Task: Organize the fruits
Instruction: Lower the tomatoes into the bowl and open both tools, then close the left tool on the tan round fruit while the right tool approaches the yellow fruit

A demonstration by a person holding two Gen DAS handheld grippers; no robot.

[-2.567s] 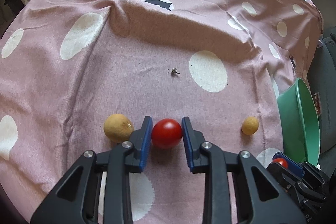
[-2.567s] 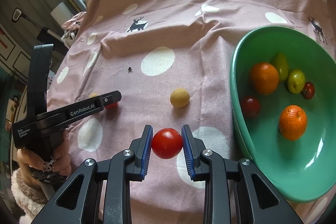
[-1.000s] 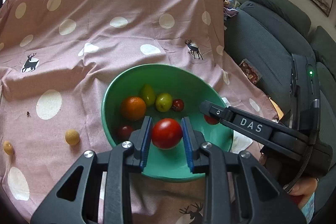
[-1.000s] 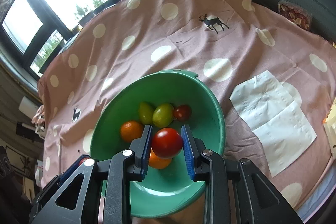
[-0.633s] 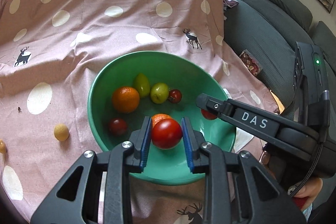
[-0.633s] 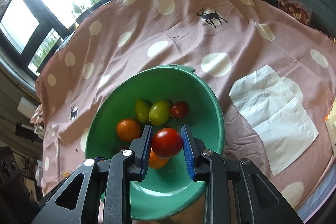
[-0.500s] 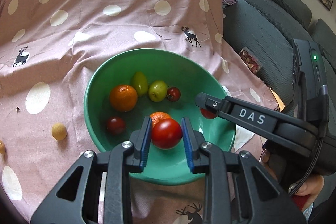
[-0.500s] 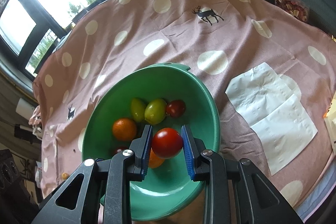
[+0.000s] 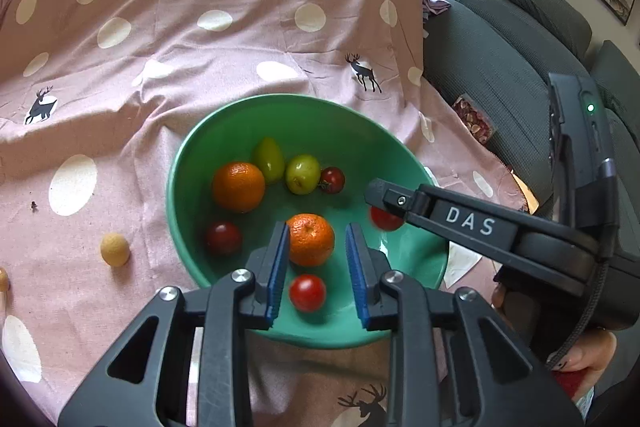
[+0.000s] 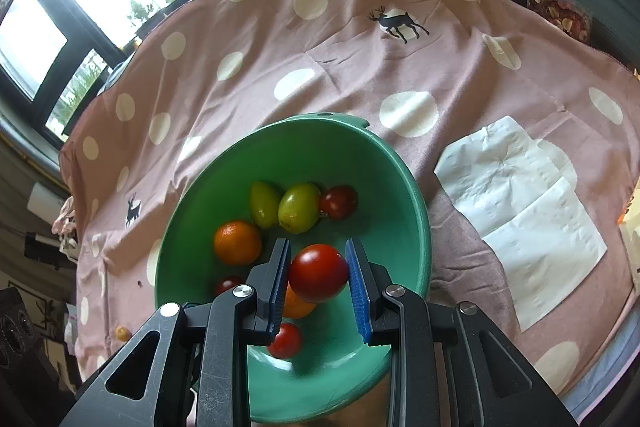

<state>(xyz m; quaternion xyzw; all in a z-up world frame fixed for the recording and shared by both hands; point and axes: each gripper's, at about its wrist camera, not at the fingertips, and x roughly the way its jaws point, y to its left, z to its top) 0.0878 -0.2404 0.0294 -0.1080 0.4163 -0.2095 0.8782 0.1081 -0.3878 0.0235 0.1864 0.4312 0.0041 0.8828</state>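
A green bowl sits on the pink spotted cloth and holds oranges, green fruits and small red tomatoes. My left gripper is open above the bowl's near side; a red tomato lies below it in the bowl, free of the blue pads. My right gripper hovers over the bowl with a red tomato between its blue pads; the jaws look slightly parted, the tomato touching the right pad. The right gripper also shows in the left wrist view.
Two small yellow fruits lie on the cloth left of the bowl. A white paper napkin lies right of the bowl. A grey sofa stands behind the table's right edge.
My left gripper has opened and let its tomato drop into the bowl. My right gripper's jaws have widened slightly around its tomato. Both grippers stay over the bowl.
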